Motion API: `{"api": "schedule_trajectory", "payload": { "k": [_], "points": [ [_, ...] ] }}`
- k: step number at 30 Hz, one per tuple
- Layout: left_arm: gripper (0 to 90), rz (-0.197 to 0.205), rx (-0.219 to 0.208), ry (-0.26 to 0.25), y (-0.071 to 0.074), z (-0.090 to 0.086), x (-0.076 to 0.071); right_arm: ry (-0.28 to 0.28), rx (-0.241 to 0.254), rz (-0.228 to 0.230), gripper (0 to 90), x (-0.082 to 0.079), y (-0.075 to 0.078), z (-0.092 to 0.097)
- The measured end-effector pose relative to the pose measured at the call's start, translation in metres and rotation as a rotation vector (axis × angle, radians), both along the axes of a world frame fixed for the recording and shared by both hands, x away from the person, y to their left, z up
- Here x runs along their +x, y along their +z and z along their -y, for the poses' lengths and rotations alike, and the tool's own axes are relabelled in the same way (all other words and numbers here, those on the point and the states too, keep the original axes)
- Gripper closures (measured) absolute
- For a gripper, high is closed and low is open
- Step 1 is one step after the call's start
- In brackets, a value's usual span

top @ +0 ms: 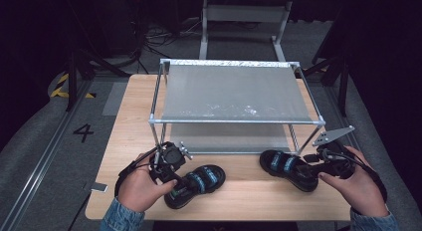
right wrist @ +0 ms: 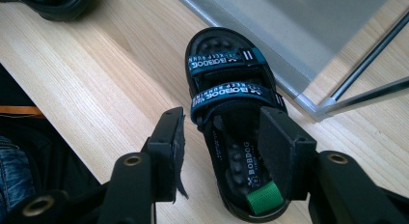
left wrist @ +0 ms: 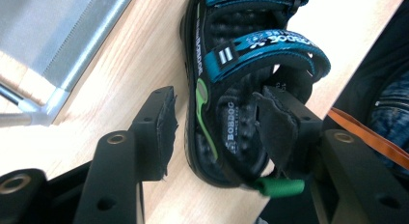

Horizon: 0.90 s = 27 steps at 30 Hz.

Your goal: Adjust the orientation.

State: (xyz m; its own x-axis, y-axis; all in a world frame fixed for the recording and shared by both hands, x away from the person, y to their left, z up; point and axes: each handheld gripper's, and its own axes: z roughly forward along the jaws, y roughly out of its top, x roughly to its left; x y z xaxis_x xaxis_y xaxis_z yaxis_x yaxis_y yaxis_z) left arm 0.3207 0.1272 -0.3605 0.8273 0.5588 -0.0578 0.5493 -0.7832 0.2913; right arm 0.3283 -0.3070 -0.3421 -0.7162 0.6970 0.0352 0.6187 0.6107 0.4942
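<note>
Wooden table [top: 124,141] carries two black-and-teal sandals before the metal rack [top: 234,91]. Left sandal [top: 195,185] lies diagonally, toe up-right; right sandal [top: 287,169] angles toe up-left. Left gripper [top: 174,177] straddles its heel, jaws apart, not pressing. Right gripper [top: 312,170], jaws apart, straddles its sandal's heel.

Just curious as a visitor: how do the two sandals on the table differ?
The left sandal lies near the table's front edge, farther from the rack; the right sandal lies beside the rack's foot. Their toes point in different directions. Both are black with teal straps and a green heel tab.
</note>
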Motion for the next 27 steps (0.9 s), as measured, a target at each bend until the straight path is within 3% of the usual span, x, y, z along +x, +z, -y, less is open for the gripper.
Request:
{"api": "schedule_trajectory", "payload": {
  "k": [11,16,21,23,27],
  "points": [
    [49.0,-0.055,0.021,-0.01,0.015,-0.006,-0.02,0.01,0.001,0.007,52.2,-0.001,0.003,-0.003],
    [51.1,-0.106,0.053,-0.001,0.007,-0.006,-0.022,0.013,-0.002,0.009,52.2,0.001,0.005,-0.006],
    [61.2,-0.153,0.047,-0.014,-0.001,-0.004,-0.019,0.026,-0.005,0.008,52.3,0.002,0.004,-0.008],
    [67.7,-0.18,0.027,-0.015,-0.002,-0.005,-0.018,0.028,-0.008,0.007,52.5,0.002,0.004,-0.008],
    [73.3,-0.19,0.0,-0.004,0.0,-0.005,-0.016,0.03,-0.008,0.006,52.6,0.002,0.004,-0.008]
  ]
}}
